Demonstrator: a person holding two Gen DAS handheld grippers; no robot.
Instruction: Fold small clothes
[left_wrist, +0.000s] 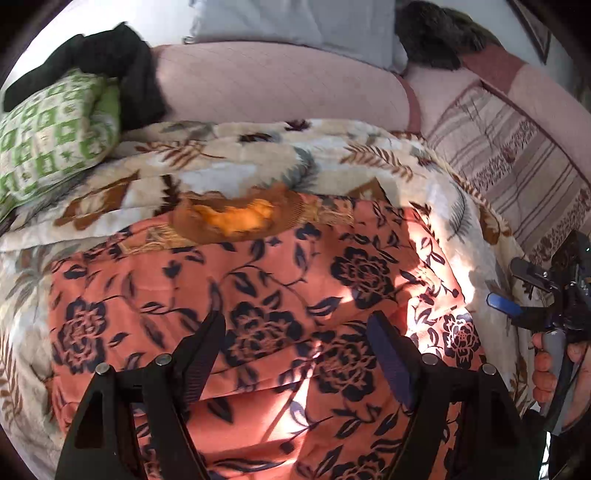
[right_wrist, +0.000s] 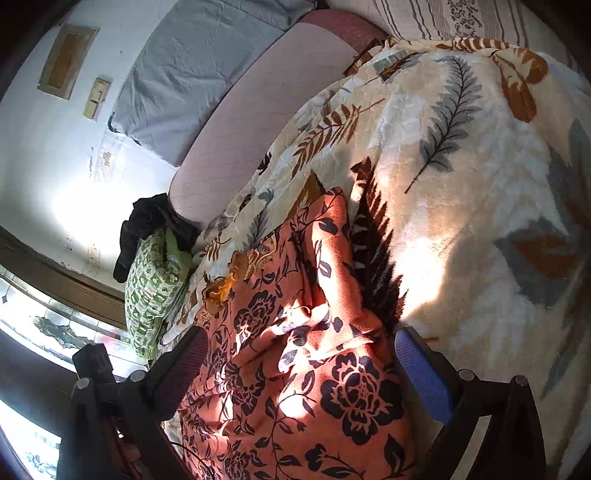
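An orange garment with a dark floral print (left_wrist: 258, 280) lies spread on a cream leaf-patterned blanket (left_wrist: 229, 166); its brown embroidered neckline (left_wrist: 236, 218) is at the far end. My left gripper (left_wrist: 295, 321) is open just above the garment's near part. My right gripper (left_wrist: 506, 291) shows at the right edge of the left wrist view, open, beside the garment's right edge. In the right wrist view my right gripper (right_wrist: 301, 339) is open over the garment's (right_wrist: 295, 369) rumpled side edge, and the blanket (right_wrist: 461, 184) lies to the right.
A green patterned pillow (left_wrist: 48, 140) with a black garment (left_wrist: 110, 62) on it lies at the left. A pink mattress (left_wrist: 266, 81), a grey cushion (left_wrist: 295, 26) and a dark furry item (left_wrist: 436, 37) are behind. A striped cover (left_wrist: 517, 162) is at the right.
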